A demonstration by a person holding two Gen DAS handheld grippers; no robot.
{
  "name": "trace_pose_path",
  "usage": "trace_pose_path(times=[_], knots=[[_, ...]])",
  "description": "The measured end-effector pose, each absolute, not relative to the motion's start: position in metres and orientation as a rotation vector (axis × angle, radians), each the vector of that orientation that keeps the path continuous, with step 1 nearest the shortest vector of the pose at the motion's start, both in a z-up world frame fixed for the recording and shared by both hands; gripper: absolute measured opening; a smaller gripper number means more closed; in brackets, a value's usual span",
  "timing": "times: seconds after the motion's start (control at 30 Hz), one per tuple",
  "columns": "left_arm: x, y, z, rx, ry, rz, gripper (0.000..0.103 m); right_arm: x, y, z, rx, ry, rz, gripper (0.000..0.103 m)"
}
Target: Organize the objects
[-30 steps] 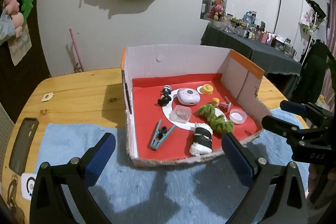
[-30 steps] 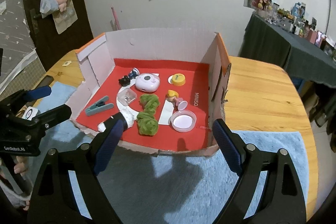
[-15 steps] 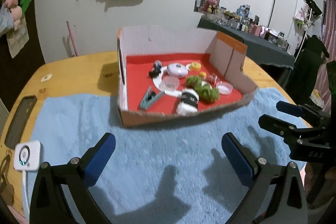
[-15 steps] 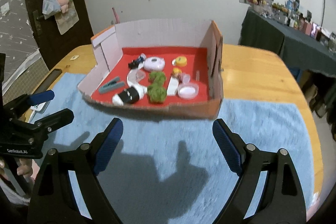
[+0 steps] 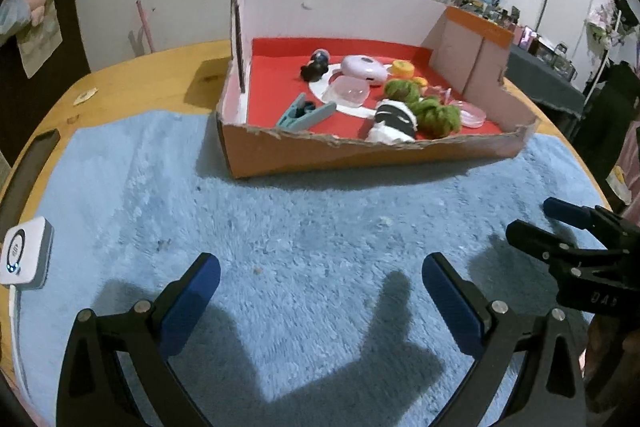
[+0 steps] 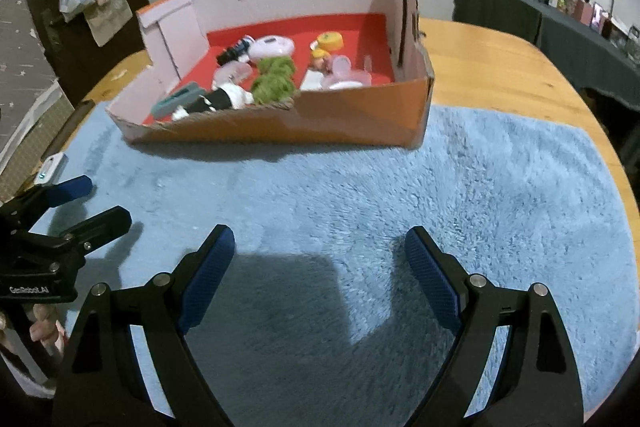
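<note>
A cardboard box [image 5: 320, 155] [image 6: 320, 123] with a red floor stands at the far side of a blue fluffy mat [image 5: 300, 247] [image 6: 440, 187]. It holds a teal clip [image 5: 306, 115], a black-and-white roll [image 5: 394, 121], green yarn balls [image 5: 434, 113] [image 6: 276, 79], a pink case [image 5: 364, 67], a clear box [image 5: 347, 94], a yellow lid [image 5: 402, 67] and a black figure [image 5: 314, 69]. My left gripper [image 5: 320, 295] is open and empty over the mat, well short of the box. My right gripper [image 6: 320, 271] is open and empty, also over the mat.
The mat lies on a round wooden table [image 6: 500, 67]. A small white device [image 5: 24, 257] sits at the mat's left edge, with a dark phone [image 5: 30, 163] beyond it. A dark cluttered side table [image 6: 560, 19] stands to the right, behind.
Both grippers have pulled back and away from the box, which now looks farther off and lower. More blue mat lies in front of them. Both stay open.
</note>
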State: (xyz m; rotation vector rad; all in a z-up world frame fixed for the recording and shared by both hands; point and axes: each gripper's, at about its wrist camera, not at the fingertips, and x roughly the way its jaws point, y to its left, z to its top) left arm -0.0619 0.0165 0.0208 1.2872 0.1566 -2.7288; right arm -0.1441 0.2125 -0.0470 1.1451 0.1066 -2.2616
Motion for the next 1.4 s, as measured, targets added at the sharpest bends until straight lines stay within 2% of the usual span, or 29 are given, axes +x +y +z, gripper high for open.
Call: trace_pose_path(times=[0.13, 0.2, 0.37, 0.5, 0.6, 1.4], knots=[[-0.066, 0.014, 0.016, 1.292, 0.154, -2.701, 0.103, -0.147, 0.208, -0.050, 1.146, 0.148, -2.289, 0.089], [-0.067, 0.017, 0.014, 1.295, 0.125, -2.687, 0.103, -0.147, 0.207, -0.052, 1.143, 0.153, -2.297, 0.095], [-0.070, 0.022, 0.011, 1.298, 0.066, -2.654, 0.103, -0.146, 0.200, -0.055, 1.144, 0.214, -2.326, 0.102], [-0.071, 0.021, 0.012, 1.297, 0.077, -2.642, 0.103, -0.150, 0.207, -0.055, 1.149, 0.158, -2.338, 0.102], [-0.072, 0.021, 0.012, 1.288, 0.084, -2.630, 0.103, -0.148, 0.202, -0.056, 1.152, 0.213, -2.345, 0.102], [-0.070, 0.019, 0.014, 1.268, 0.103, -2.618, 0.103, -0.150, 0.202, -0.057, 1.161, 0.193, -2.354, 0.103]])
